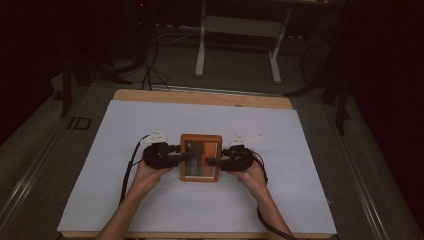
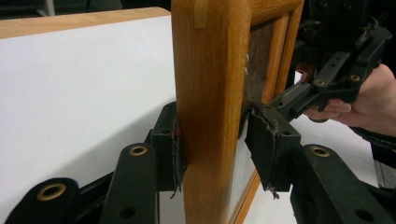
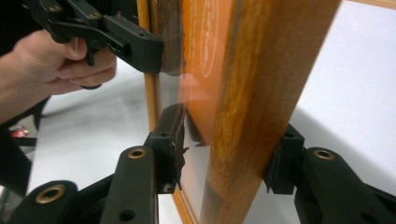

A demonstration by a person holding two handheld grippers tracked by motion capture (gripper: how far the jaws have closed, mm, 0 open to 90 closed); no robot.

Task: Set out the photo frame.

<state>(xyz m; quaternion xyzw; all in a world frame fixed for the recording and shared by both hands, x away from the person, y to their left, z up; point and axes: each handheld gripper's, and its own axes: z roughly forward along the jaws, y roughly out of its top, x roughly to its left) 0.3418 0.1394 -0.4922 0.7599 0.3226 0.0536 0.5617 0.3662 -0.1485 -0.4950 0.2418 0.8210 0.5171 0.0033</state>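
A wooden picture frame (image 1: 200, 140) with glass over an orange and dark print lies level over the white sheet (image 1: 150, 120). My left gripper (image 1: 189, 155) clamps the frame's left rail (image 2: 210, 70), one pad under it and one on the glass side, both pressing. My right gripper (image 1: 210, 161) straddles the right rail (image 3: 261, 70); the outer pad (image 3: 280, 163) touches the wood, while the glass-side pad (image 3: 175, 140) stands a little off it. A hand holds each gripper. The left gripper view also shows the right gripper (image 2: 280, 100) across the frame.
The white sheet covers a wooden tabletop (image 1: 200, 96) whose far edge shows bare. Cables (image 1: 127, 170) trail from both grippers toward the near edge. Beyond the table stand a white desk frame (image 1: 240, 45) and dark floor cables.
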